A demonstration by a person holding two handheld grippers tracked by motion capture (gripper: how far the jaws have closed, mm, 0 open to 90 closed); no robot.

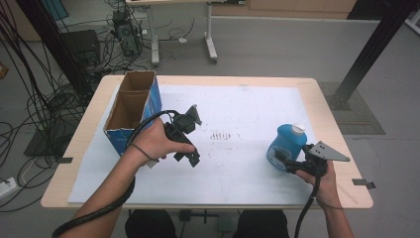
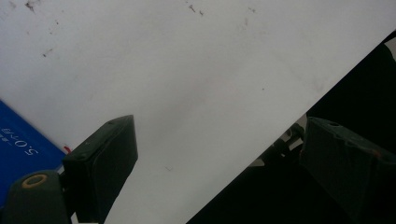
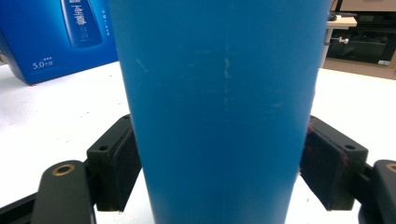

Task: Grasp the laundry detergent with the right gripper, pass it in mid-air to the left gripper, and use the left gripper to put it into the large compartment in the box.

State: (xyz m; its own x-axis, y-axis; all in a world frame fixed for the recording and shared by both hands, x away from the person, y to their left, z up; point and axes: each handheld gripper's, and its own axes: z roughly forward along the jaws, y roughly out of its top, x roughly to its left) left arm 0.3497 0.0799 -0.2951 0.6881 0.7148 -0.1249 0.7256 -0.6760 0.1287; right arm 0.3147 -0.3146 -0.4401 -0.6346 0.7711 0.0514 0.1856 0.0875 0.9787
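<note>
The blue bottle point(image 1: 286, 145) is stood upright on the right of the table and is squeezed by the right gripper point(image 1: 283, 159), likely so it can be lifted. The left gripper point(image 1: 190, 159) is kept open and empty near the cardboard box point(image 1: 132, 109).

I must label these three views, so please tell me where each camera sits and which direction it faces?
High view: above the person's side, facing forward and down on the table; forearms and both grippers show.
Left gripper view: on the left gripper, facing the white sheet; open jaws.
Right gripper view: on the right gripper, facing the bottle; jaws against its sides.
Shared: high and right views show the bottle and box.
</note>
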